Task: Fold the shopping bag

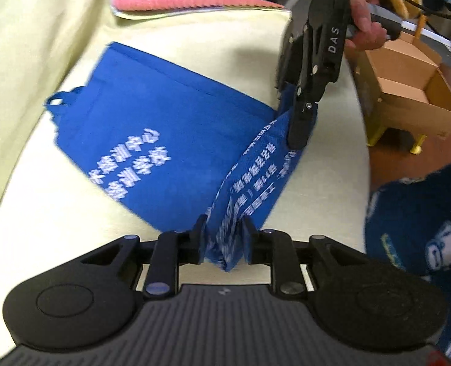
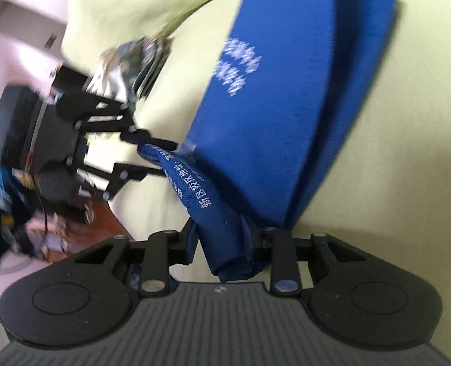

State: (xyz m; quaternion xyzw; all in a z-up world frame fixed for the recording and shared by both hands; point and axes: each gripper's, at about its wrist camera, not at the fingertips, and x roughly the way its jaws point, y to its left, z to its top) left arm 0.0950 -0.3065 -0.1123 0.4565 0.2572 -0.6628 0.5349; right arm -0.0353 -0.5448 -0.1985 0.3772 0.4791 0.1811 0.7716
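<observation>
blue shopping bag (image 1: 152, 122) is lying mostly flat on the pale yellow-green sheet (image 1: 27, 183), w/ one edge being lifted. left gripper (image 1: 224, 238) is pinching a bunched corner of the lifted edge; right gripper (image 2: 222, 241) is pinching the edge's other end. cardboard box (image 1: 408, 91) is sitting off to the side.

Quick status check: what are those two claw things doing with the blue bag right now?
Left gripper shut on blue bag edge. Right gripper shut on the same edge, further along. Edge lifted, rest flat on pale cushion. Nothing in the way.
</observation>
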